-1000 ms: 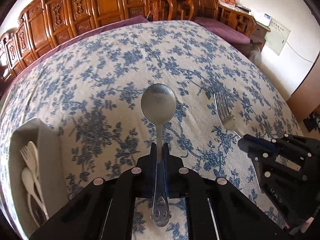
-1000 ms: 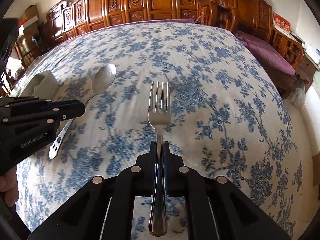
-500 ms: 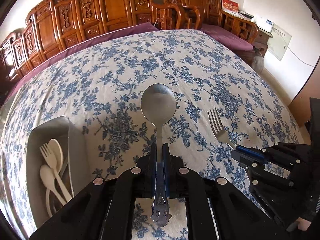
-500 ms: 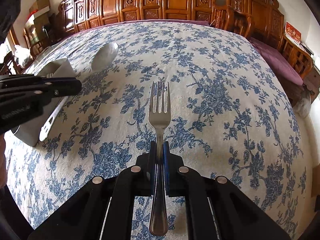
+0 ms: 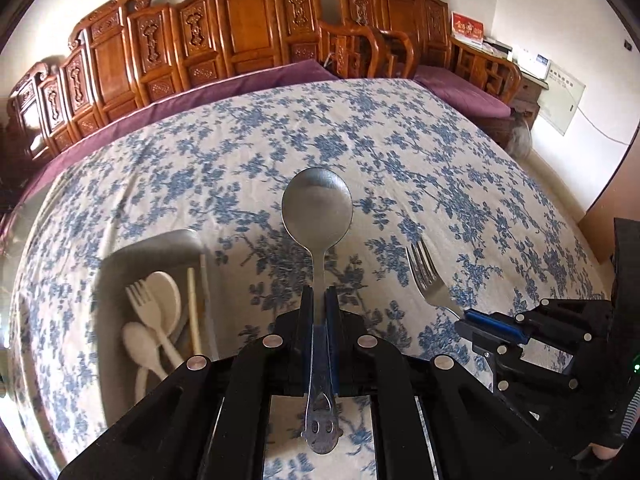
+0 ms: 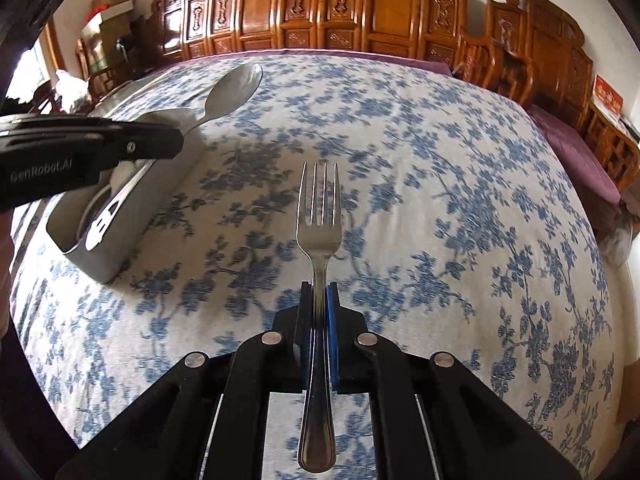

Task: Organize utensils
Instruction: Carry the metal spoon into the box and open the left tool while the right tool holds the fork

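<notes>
My left gripper (image 5: 319, 294) is shut on a metal spoon (image 5: 317, 210), bowl pointing forward, held above the table just right of a grey utensil tray (image 5: 120, 256). The tray holds cream plastic spoons (image 5: 164, 292) and a plastic fork (image 5: 140, 300). My right gripper (image 6: 319, 288) is shut on a metal fork (image 6: 319, 204), tines forward, above the cloth. In the right wrist view the left gripper (image 6: 176, 146) with the spoon (image 6: 234, 92) hovers over the tray (image 6: 120, 248). The fork (image 5: 426, 276) and right gripper (image 5: 468, 320) show at the right of the left wrist view.
The table carries a white cloth with blue flowers (image 6: 440, 200). Carved wooden chairs (image 5: 240, 32) with purple cushions (image 5: 460, 92) line its far side. A wall and cabinet (image 5: 532, 80) stand at the right.
Both grippers have moved left toward the tray, each still holding its utensil. The tray has come closer and sits more toward the middle of both views.
</notes>
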The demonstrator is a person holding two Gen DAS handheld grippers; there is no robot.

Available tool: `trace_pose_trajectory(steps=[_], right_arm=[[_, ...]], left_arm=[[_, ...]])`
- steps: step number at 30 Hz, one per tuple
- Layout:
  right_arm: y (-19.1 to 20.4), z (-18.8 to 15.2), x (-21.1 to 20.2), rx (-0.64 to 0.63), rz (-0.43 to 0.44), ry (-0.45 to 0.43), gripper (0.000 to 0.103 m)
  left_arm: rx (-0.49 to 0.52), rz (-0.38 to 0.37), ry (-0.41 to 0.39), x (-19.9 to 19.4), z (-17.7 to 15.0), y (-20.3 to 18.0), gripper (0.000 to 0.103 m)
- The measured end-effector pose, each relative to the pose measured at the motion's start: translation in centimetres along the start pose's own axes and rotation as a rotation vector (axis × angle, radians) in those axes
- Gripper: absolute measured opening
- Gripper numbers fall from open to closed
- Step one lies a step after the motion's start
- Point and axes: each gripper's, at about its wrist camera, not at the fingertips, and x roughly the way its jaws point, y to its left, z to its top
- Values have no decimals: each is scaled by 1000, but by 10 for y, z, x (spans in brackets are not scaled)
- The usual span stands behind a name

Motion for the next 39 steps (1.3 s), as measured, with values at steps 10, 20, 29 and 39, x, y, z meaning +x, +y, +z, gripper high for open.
trace_pose_trajectory(steps=[10, 20, 29, 39], right_arm=[[28, 11, -22, -35, 32, -57, 8], [52, 31, -37, -64, 46, -113, 8], [69, 40, -41, -87, 63, -130, 8], [84, 49, -27, -107, 76, -112, 8]], left_arm=[[-14, 41, -26, -24, -4, 37, 5], [-54, 96, -1, -21, -17, 77, 6], [-90, 114, 55, 2, -38, 103, 6], [-117, 95, 80, 24, -50, 116, 6]])
